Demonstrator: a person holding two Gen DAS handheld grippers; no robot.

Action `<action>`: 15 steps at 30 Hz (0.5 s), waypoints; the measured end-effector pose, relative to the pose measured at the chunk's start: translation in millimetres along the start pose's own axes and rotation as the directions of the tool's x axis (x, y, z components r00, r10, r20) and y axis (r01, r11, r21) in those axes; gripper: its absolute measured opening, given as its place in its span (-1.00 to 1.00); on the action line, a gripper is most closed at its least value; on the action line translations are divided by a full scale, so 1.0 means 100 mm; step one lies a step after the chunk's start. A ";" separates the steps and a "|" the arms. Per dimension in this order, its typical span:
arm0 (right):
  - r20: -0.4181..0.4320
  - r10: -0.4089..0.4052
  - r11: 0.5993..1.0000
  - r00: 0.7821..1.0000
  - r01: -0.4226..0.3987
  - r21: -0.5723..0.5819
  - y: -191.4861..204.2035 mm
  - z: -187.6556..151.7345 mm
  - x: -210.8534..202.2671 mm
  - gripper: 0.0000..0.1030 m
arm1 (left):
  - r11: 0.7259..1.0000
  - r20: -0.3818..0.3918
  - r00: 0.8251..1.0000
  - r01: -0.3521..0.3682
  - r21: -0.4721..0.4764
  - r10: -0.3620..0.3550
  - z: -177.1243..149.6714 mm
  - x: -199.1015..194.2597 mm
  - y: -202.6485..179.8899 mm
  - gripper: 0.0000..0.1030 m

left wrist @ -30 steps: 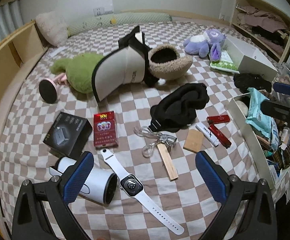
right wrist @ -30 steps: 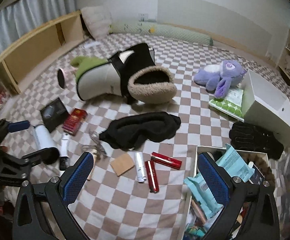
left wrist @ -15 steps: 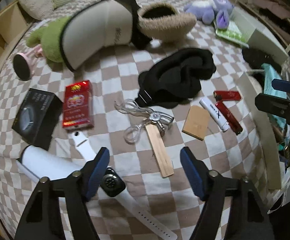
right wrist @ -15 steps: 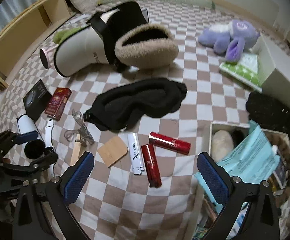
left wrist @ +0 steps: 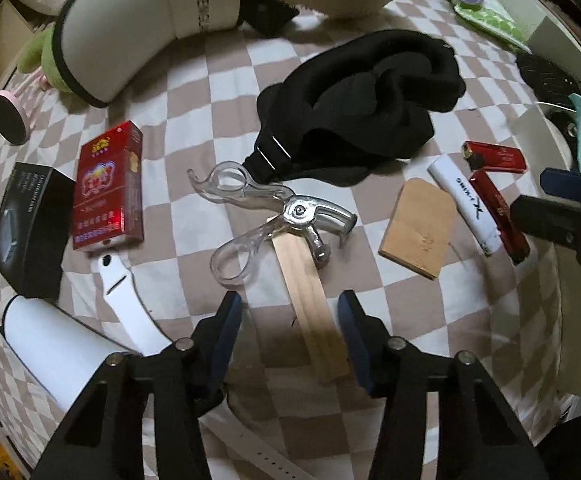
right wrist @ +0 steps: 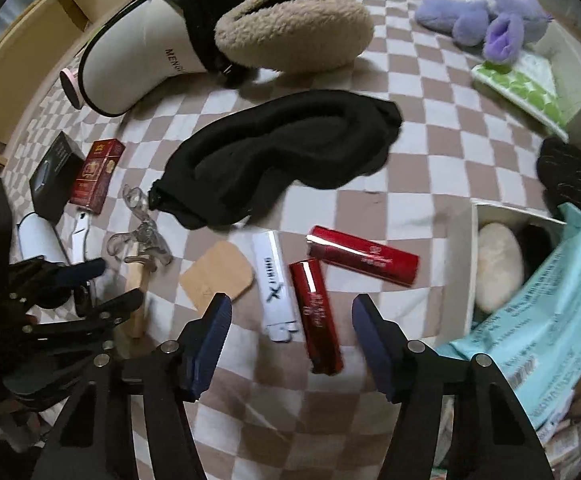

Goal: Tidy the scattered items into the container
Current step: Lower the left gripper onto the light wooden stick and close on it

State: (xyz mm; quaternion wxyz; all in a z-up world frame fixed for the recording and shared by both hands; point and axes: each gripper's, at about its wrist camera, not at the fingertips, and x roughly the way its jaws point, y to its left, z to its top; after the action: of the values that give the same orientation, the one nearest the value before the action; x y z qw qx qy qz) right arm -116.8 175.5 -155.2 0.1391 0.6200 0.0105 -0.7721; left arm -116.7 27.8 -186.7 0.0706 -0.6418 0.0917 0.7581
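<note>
Wooden stick (left wrist: 310, 304) lies lengthwise between left gripper (left wrist: 288, 332) spread jaws; right gripper (right wrist: 290, 334), jaws spread, straddles red tube (right wrist: 316, 316).

Both wrist cameras are looking down close over the checked bedspread (left wrist: 218, 92), facing 12 o'clock, sharing the black cloth (left wrist: 370, 92) (right wrist: 286, 152) and wooden stick (left wrist: 310, 300) (right wrist: 136, 300).

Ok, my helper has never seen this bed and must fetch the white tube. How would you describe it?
Start at the black cloth heaped mid-bed and look just below it. Three small tubes lie together there; the white tube is the leftmost, beside a tan pad. Its neighbours are both glossy red; it alone is white with black lettering.
</note>
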 end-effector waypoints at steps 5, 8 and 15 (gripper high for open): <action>-0.015 0.040 0.999 0.999 -0.040 -0.018 0.11 0.04 0.09 0.22 | 1.000 -0.031 0.999 0.011 -0.002 -0.011 0.04 0.11 -0.02 -0.34; -0.033 0.057 0.998 0.998 -0.058 -0.012 0.16 0.07 0.17 0.22 | 1.000 -0.029 0.999 0.021 0.004 -0.020 0.01 0.09 0.00 -0.51; -0.064 0.115 0.993 0.991 -0.114 0.030 0.21 0.13 0.30 0.22 | 0.999 -0.025 0.999 0.042 0.020 -0.041 -0.05 0.05 0.05 -0.58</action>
State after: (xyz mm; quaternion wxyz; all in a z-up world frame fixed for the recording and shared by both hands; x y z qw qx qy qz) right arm -130.5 147.2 -177.2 0.1747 0.6462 -0.0305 -0.7423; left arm -114.2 21.7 -192.1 0.0920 -0.6519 0.0870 0.7476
